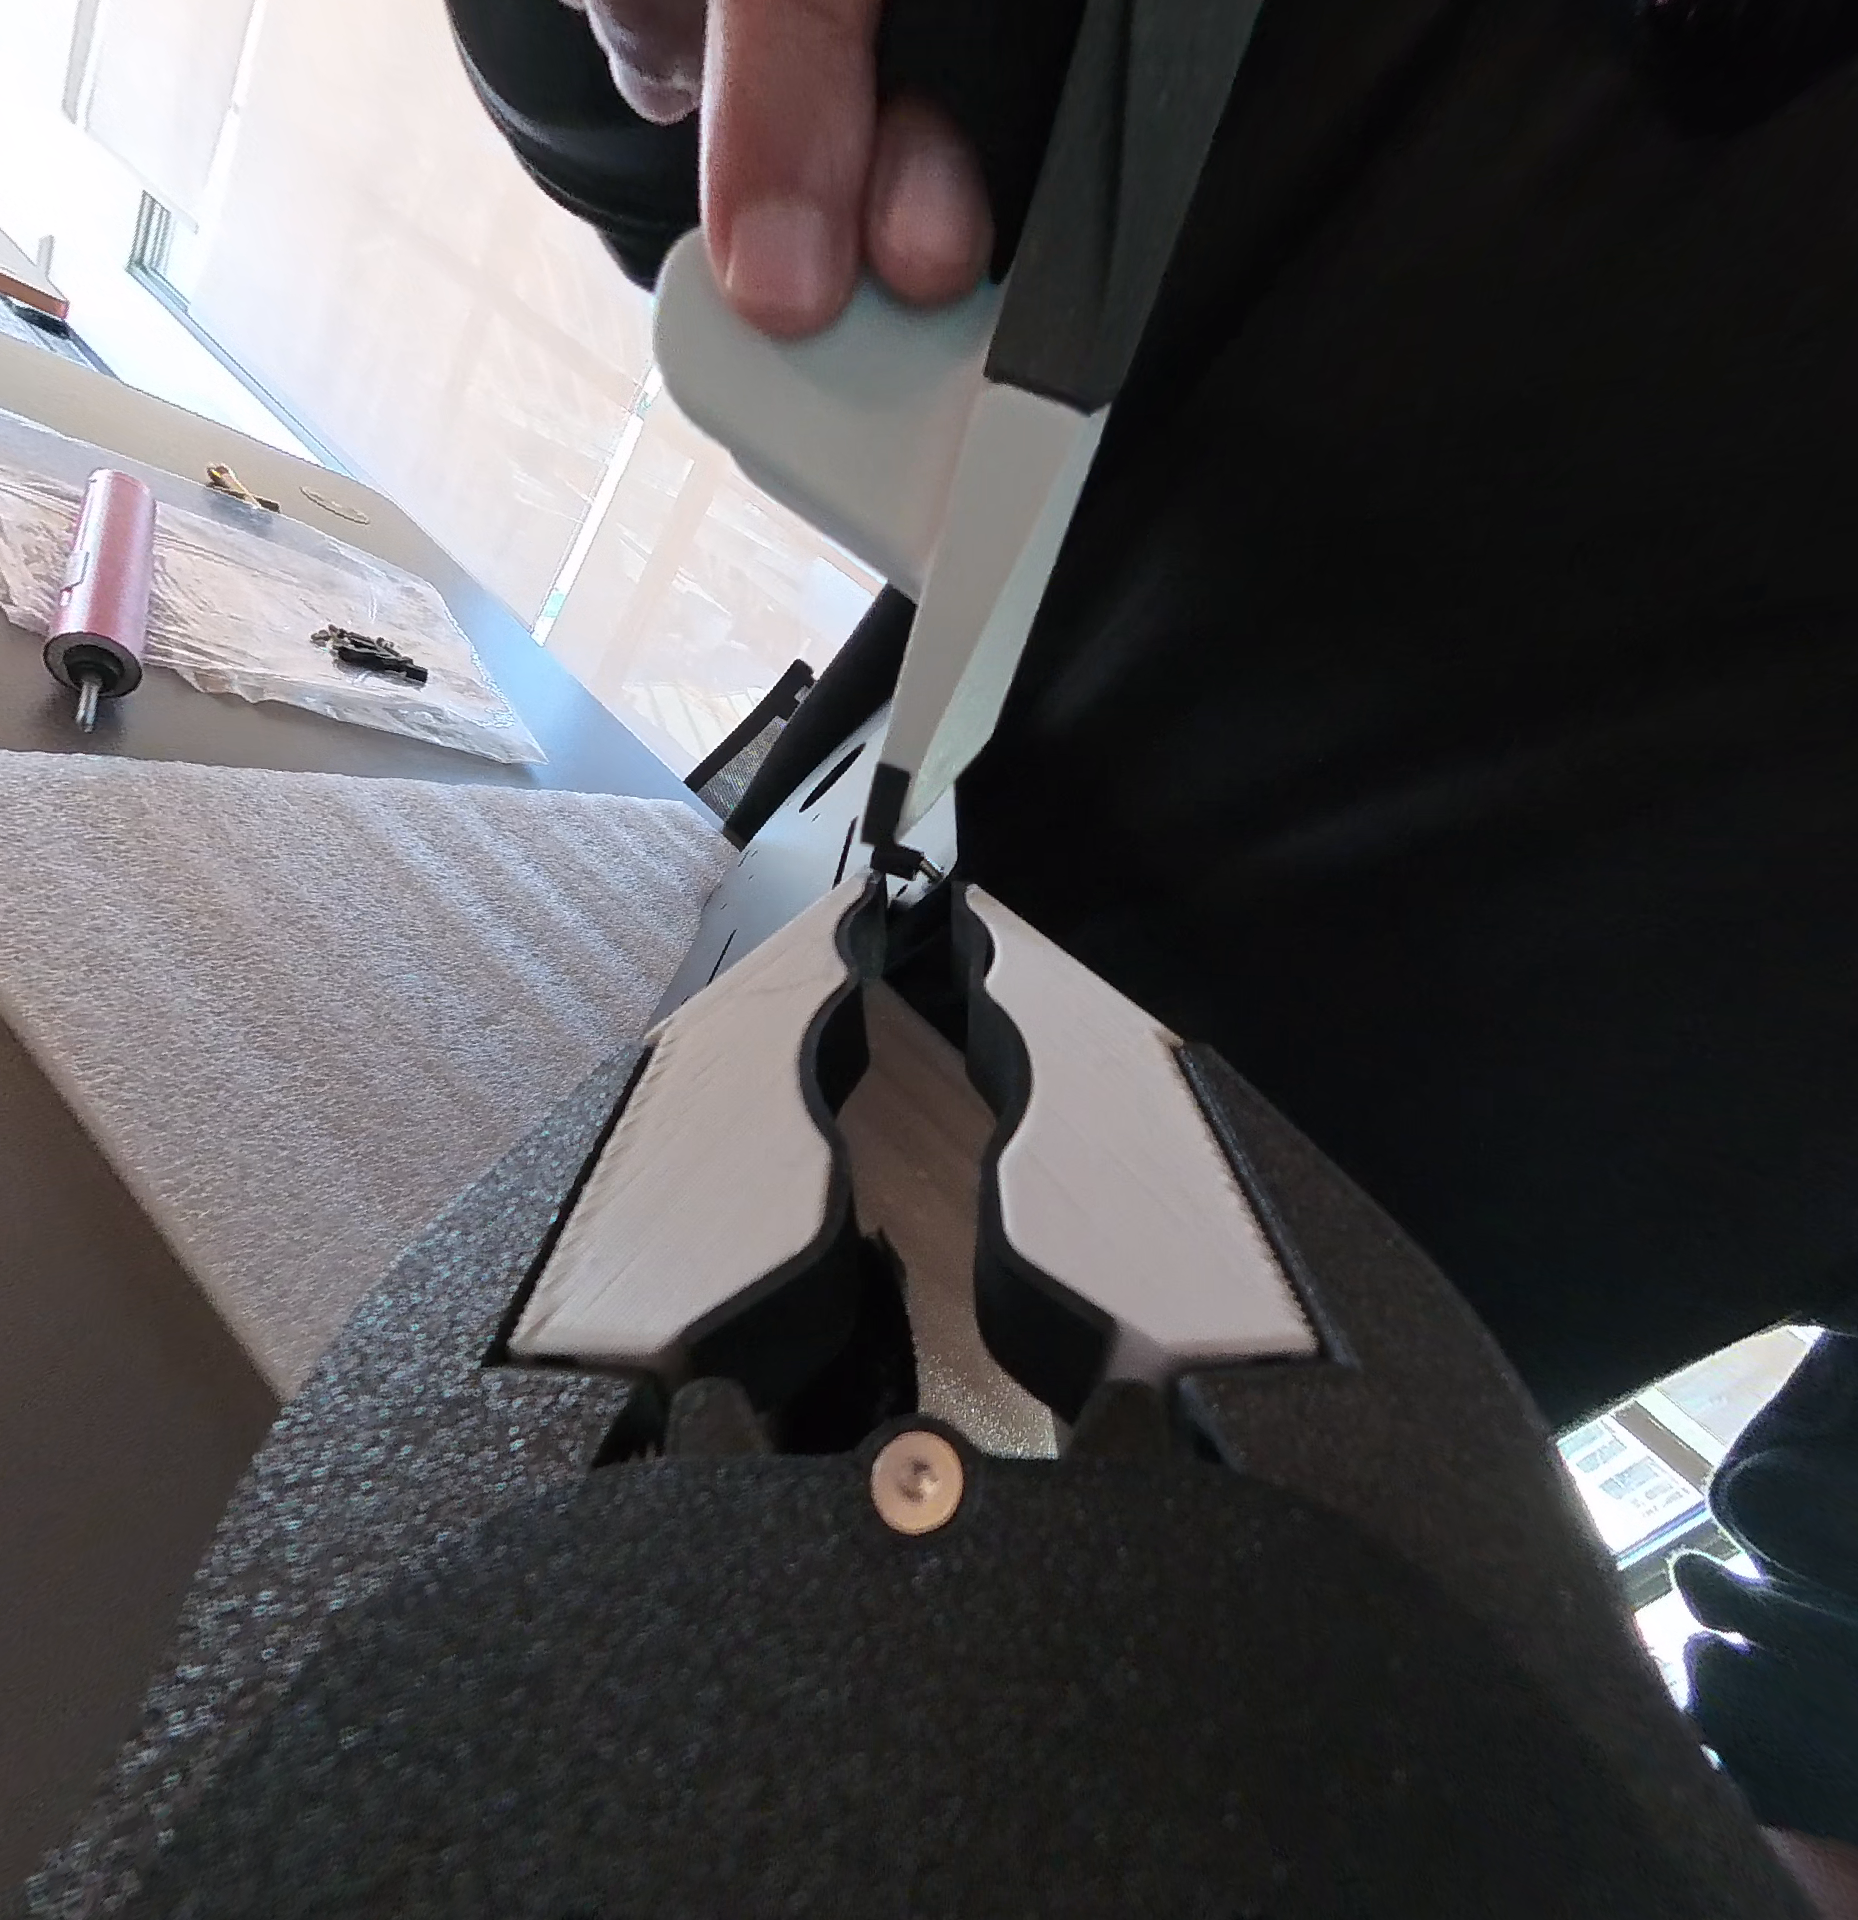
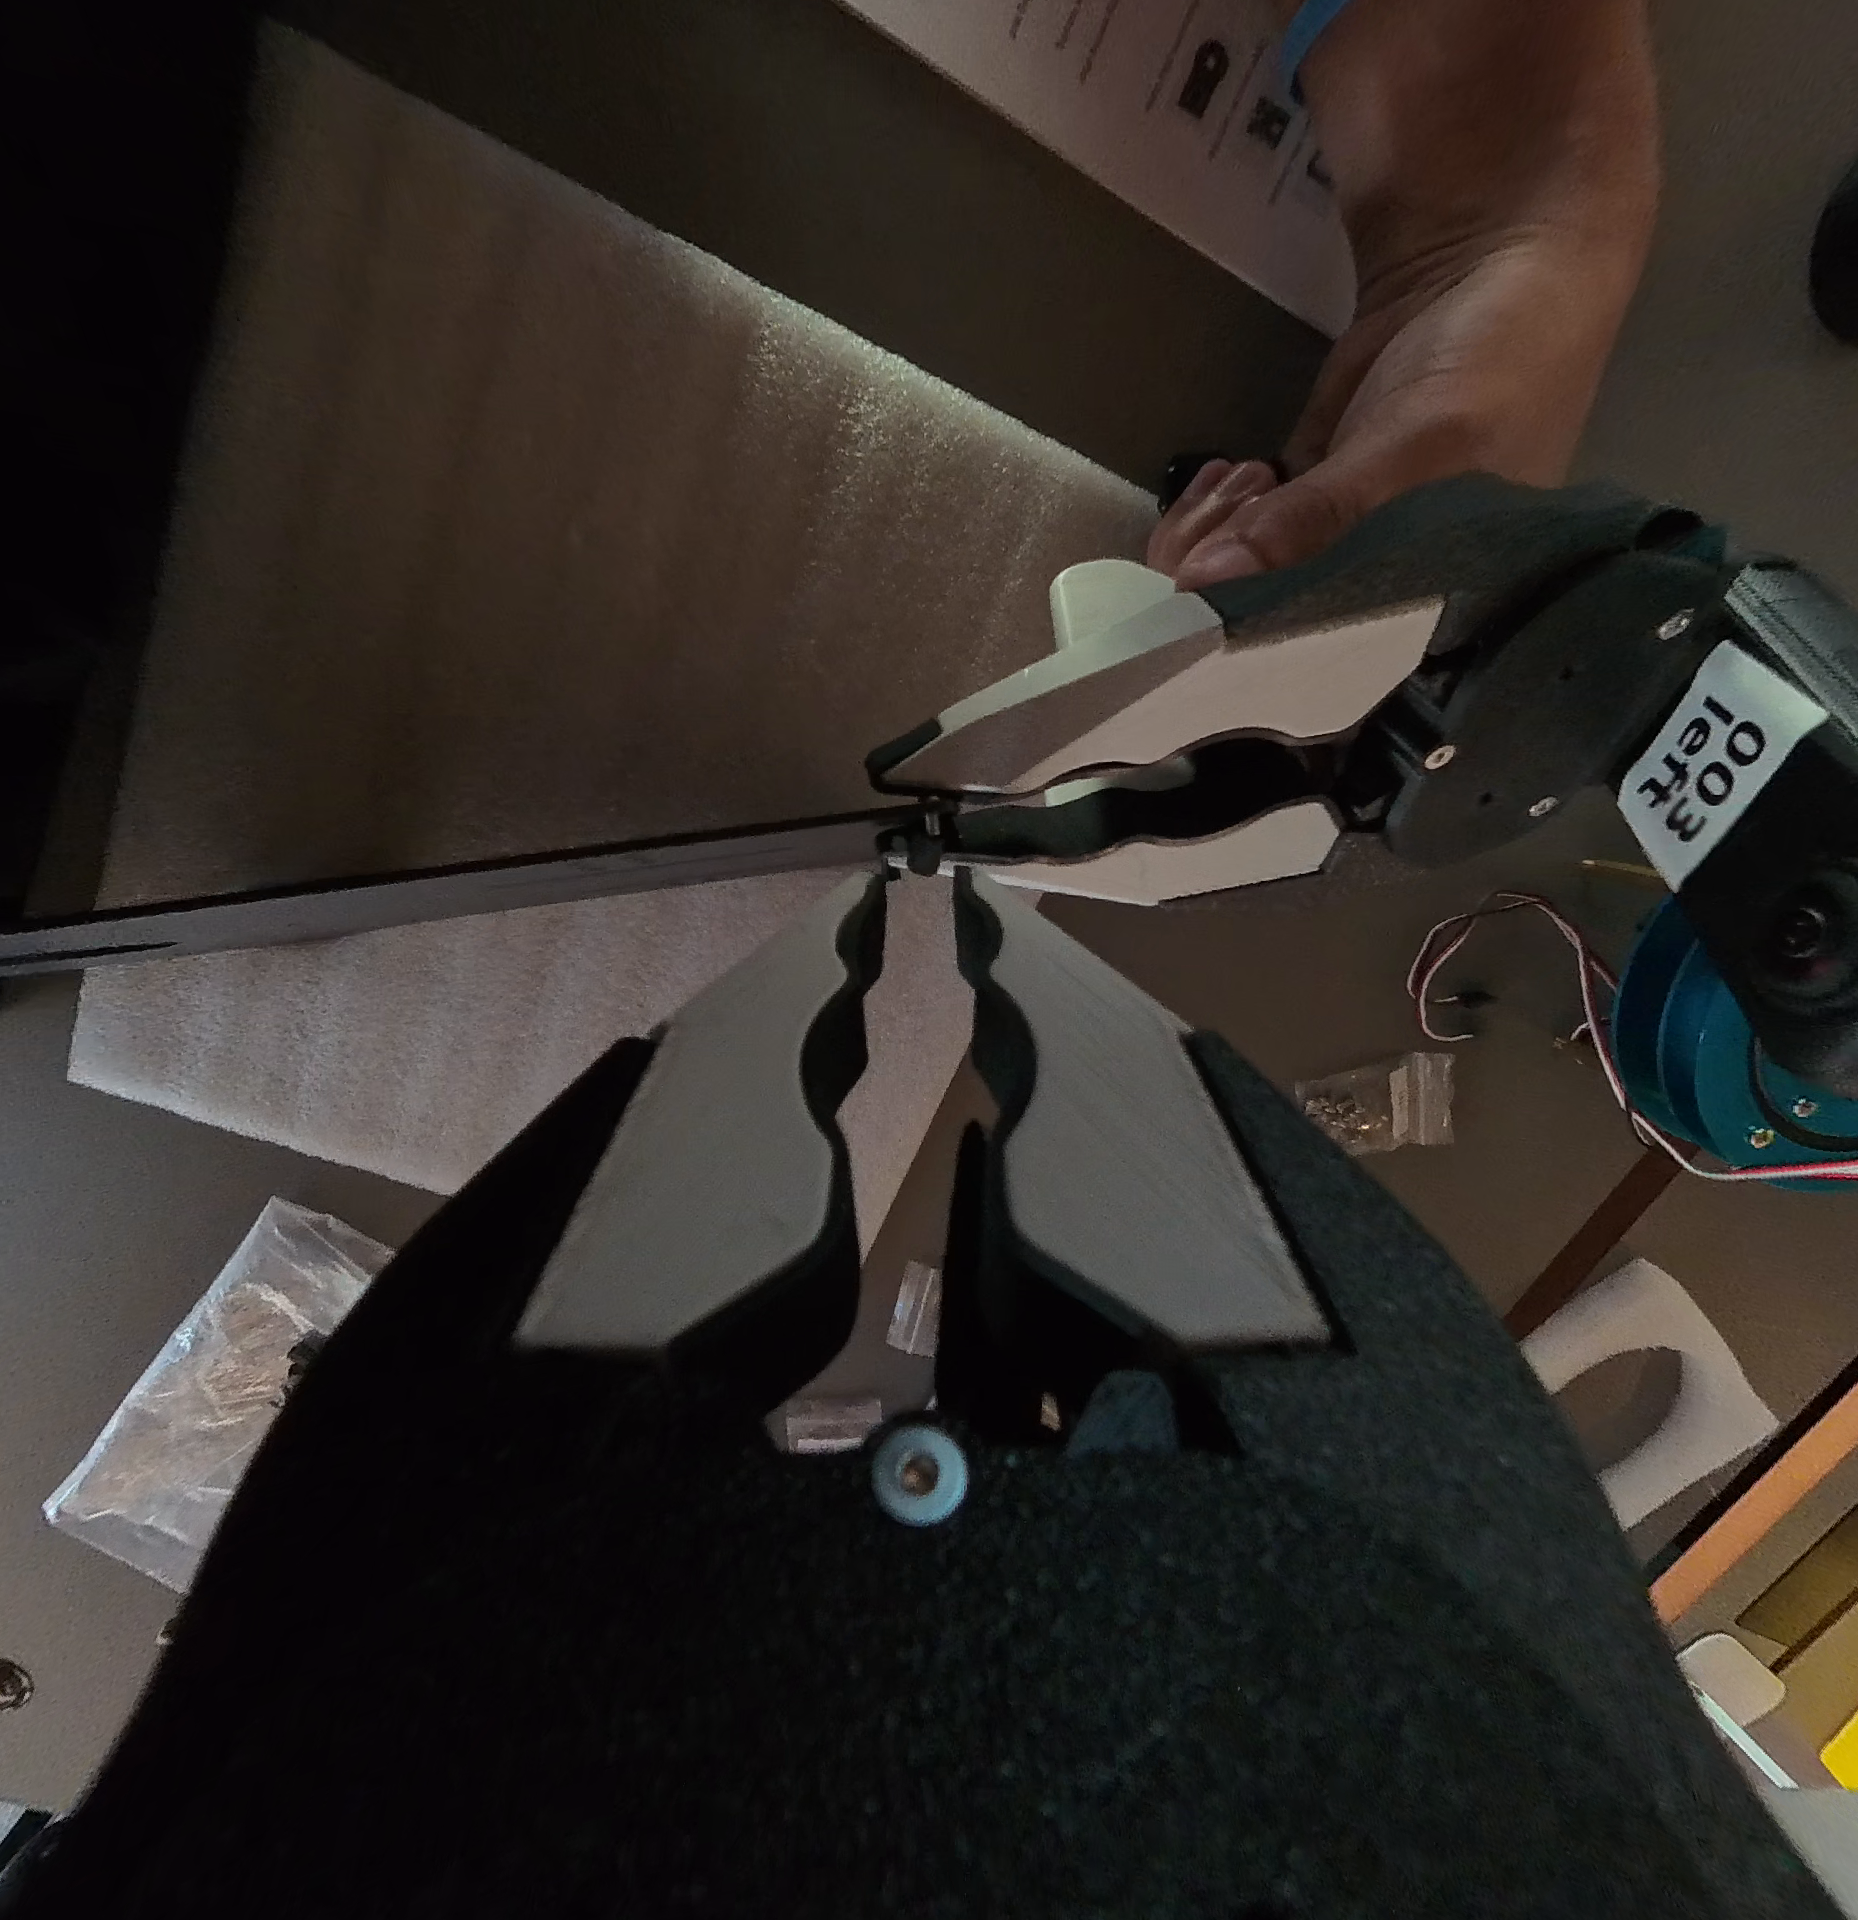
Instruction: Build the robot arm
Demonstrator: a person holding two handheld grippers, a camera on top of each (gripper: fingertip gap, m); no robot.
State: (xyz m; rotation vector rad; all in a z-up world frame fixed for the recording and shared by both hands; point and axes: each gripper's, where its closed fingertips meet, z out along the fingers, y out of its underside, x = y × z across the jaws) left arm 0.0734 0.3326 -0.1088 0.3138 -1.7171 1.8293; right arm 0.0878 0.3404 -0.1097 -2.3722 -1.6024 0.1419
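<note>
Left gripper (image 2: 920, 805) fingers pinch a small black screw (image 2: 920, 847) at a thin black plate's (image 2: 437, 899) edge, steadying it; right gripper (image 2: 920, 883) fingers stand slightly apart just beside it

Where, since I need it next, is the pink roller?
In the left wrist view, far left, the pink roller lies on a clear plastic bag, left of a pile of black screws, beyond the foam sheet.

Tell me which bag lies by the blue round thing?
The small bag of metal bits beside the blue round part; the bigger bag lies far left.
</note>
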